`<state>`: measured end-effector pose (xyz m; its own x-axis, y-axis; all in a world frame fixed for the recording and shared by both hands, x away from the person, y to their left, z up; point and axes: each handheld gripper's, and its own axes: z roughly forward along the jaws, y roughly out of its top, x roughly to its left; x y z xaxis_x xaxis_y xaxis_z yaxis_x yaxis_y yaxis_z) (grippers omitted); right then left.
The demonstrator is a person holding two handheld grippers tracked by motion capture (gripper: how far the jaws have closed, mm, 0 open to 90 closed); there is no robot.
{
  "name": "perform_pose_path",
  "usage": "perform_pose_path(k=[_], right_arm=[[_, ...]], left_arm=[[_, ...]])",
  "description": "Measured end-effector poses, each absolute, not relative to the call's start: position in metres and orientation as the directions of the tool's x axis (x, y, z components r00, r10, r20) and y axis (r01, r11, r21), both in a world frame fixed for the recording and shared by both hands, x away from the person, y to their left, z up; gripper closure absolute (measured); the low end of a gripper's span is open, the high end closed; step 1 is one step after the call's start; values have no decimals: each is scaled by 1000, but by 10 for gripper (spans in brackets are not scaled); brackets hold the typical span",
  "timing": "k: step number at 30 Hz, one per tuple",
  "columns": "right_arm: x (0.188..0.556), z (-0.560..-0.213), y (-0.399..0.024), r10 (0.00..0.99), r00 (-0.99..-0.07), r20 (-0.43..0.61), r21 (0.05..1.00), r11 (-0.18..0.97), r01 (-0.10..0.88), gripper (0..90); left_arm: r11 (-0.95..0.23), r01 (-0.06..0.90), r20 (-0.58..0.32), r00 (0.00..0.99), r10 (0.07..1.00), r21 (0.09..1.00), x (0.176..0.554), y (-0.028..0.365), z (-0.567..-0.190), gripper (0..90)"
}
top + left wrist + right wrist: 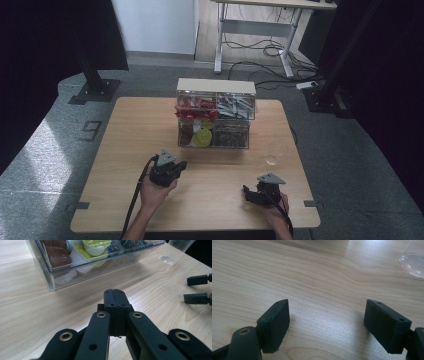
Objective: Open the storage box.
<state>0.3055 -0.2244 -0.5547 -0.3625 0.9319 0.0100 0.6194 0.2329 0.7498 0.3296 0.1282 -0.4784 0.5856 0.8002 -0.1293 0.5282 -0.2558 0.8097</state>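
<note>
The clear organizer (215, 114) stood upright near the far middle of the surface (125, 150), a two-tier box with a pale lid and four see-through compartments. In the high view its upper left compartment held red pieces, the upper right grey metal-looking parts, the lower right something dark and too small to tell. In the left gripper view the lower left compartment held small sealed cups: a yellow-green lidded cup (96, 245) on top, a brown capsule (58, 256) beside it, and a white cup (80, 258) between them against the front wall.

Nothing looked taken out yet. No cup lay on the surface, and neither gripper carried anything, so the work seemed to be at its very start, with the whole reach into the organizer left to do.

The left gripper (176, 166) was nearest, just in front of the lower left compartment but apart from it, its jaws clenched tight together on nothing. The right gripper (248, 194) rested well back toward the near right corner, its jaws released and standing wide over bare wood.

A clear plastic cup (272, 159) lay on the surface to the right of the organizer, between it and the right gripper.
</note>
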Motion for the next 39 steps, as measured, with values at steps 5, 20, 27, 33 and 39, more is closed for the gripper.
perform_pose_path(k=[5, 20, 27, 33, 39], right_arm=[[305, -555, -224, 932, -363, 10, 750, 233, 619, 207], [306, -555, -225, 932, -363, 10, 750, 233, 619, 208], [305, -555, -224, 932, -363, 10, 750, 233, 619, 208], [305, -555, -224, 932, -362, 10, 750, 233, 619, 209], [305, -555, -224, 932, -362, 9, 750, 233, 619, 209]], left_arm=[[-256, 539, -137, 584, 800, 802, 335, 124, -482, 900], [-248, 568, -153, 566, 810, 785, 361, 118, -488, 900], [-241, 574, -155, 554, 818, 783, 371, 119, -490, 900], [-239, 583, -160, 549, 820, 776, 378, 119, -494, 900], [-238, 584, -159, 546, 823, 776, 384, 117, -497, 900]])
